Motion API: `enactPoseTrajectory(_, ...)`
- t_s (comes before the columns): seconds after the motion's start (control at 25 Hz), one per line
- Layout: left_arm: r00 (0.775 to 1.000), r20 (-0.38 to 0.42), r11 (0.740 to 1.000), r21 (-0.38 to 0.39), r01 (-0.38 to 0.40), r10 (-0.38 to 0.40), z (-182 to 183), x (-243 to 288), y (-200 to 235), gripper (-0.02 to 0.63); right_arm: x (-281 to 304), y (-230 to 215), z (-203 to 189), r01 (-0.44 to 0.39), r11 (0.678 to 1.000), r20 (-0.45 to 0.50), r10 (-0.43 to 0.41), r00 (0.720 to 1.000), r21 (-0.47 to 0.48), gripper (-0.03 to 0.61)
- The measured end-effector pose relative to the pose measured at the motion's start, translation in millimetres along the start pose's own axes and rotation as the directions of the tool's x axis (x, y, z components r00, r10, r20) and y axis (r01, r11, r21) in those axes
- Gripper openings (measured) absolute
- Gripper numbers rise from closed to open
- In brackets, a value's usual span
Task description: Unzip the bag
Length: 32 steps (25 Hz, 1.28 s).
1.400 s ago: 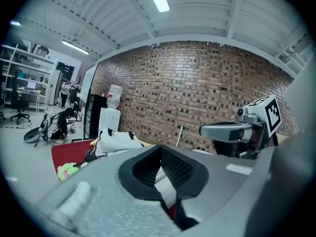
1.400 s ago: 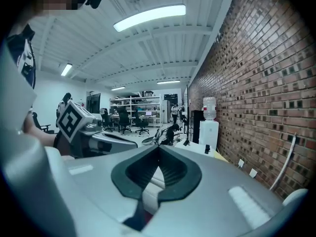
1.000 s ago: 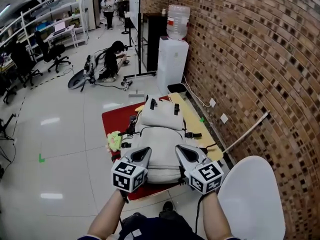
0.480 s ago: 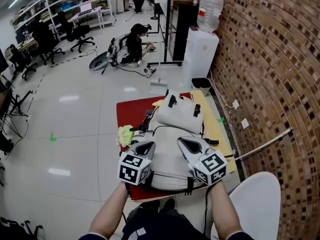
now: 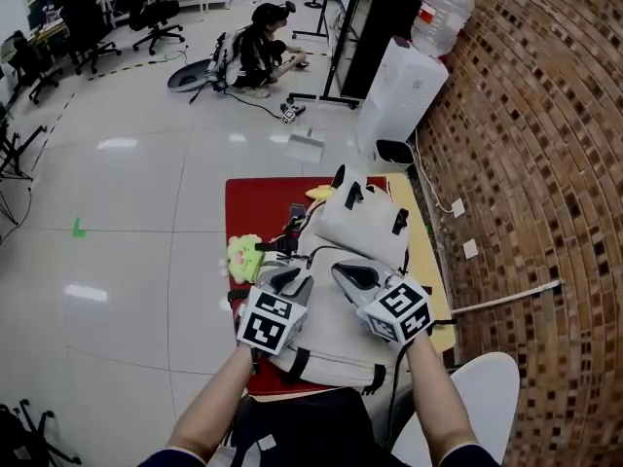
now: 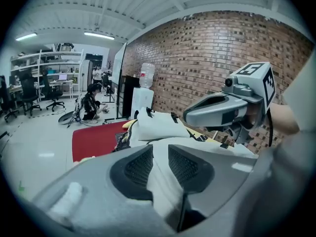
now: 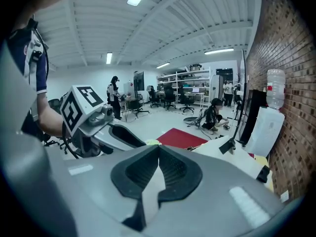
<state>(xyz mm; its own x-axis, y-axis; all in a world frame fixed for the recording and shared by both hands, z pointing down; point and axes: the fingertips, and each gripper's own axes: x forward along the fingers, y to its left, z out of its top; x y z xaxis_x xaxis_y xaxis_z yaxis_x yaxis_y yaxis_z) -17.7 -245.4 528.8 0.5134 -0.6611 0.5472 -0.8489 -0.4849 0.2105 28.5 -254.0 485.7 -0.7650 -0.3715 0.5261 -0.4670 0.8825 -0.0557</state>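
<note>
Pale bag (image 5: 362,224) lies on a red mat (image 5: 255,207), centre. Left gripper (image 5: 290,280), over the bag's near left: jaws opening, bag fabric in the gap, unpinched. Right gripper (image 5: 345,272), just right: jaws pressed together.

White water dispenser (image 5: 401,95) stands against the brick wall (image 5: 545,144), with a bottle (image 5: 443,13) on top and a dark bin (image 5: 392,152) at its foot. Red mat (image 5: 255,202) lies on the glossy floor (image 5: 127,261) — yellow-green plush toy (image 5: 243,254) at its left edge. Farther off, a person (image 5: 258,52) sits on the floor, with office chairs (image 5: 156,13) beyond. Green tape mark (image 5: 78,229) lies well left of the mat.
</note>
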Motion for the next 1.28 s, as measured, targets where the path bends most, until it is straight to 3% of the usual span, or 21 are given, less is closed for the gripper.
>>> enactPoseTrajectory(0.16, 0.999, -0.05, 0.999, -0.032, -0.003, 0.001, -12.9, 12.1, 7.9, 0.107, 35.7, -6.2, -10.4, -0.094, 0.996, -0.056, 0.094, 0.994, 0.007, 0.016)
enactPoseTrajectory(0.2, 0.998, -0.064, 0.999, -0.04, -0.01, 0.007, -15.3, 13.7, 9.2, 0.107, 44.1, -5.6, -13.7, -0.128, 0.992, -0.072, 0.128, 0.989, 0.009, 0.109)
enactPoseTrajectory(0.24, 0.997, -0.079, 0.999, -0.047, -0.02, 0.016, -18.2, 14.4, 9.8, 0.107, 51.6, -4.4, -17.0, -0.158, 0.987, -0.088, 0.158, 0.984, 0.006, 0.129)
enactPoseTrajectory(0.48, 0.991, -0.132, 0.999, -0.038, -0.03, 0.025, -29.7, 27.2, 9.2, 0.107, 86.4, -8.7, -36.5, -0.23, 0.971, -0.188, 0.214, 0.959, -0.064, 0.103)
enactPoseTrajectory(0.68, 0.985, -0.164, 0.999, 0.005, -0.048, 0.048, -34.7, 30.2, 6.6, 0.106, 111.2, -1.7, -49.7, -0.345, 0.928, -0.345, 0.28, 0.896, -0.143, 0.103)
enactPoseTrajectory(1.0, 0.986, -0.16, 0.999, -0.012, -0.041, 0.039, -34.9, 29.2, 6.3, 0.104, 120.9, -4.0, -59.1, -0.422, 0.899, -0.471, 0.323, 0.821, -0.119, 0.032)
enactPoseTrajectory(1.12, 0.986, -0.163, 0.999, -0.01, -0.041, 0.038, -36.0, 27.8, 6.7, 0.103, 122.0, -10.3, -56.0, -0.414, 0.907, -0.462, 0.336, 0.821, -0.075, 0.029)
enactPoseTrajectory(1.28, 0.984, -0.174, 0.999, -0.019, -0.027, 0.023, -37.1, 28.8, 5.1, 0.103, 122.3, -21.5, -54.9, -0.375, 0.927, -0.413, 0.352, 0.84, 0.028, 0.028)
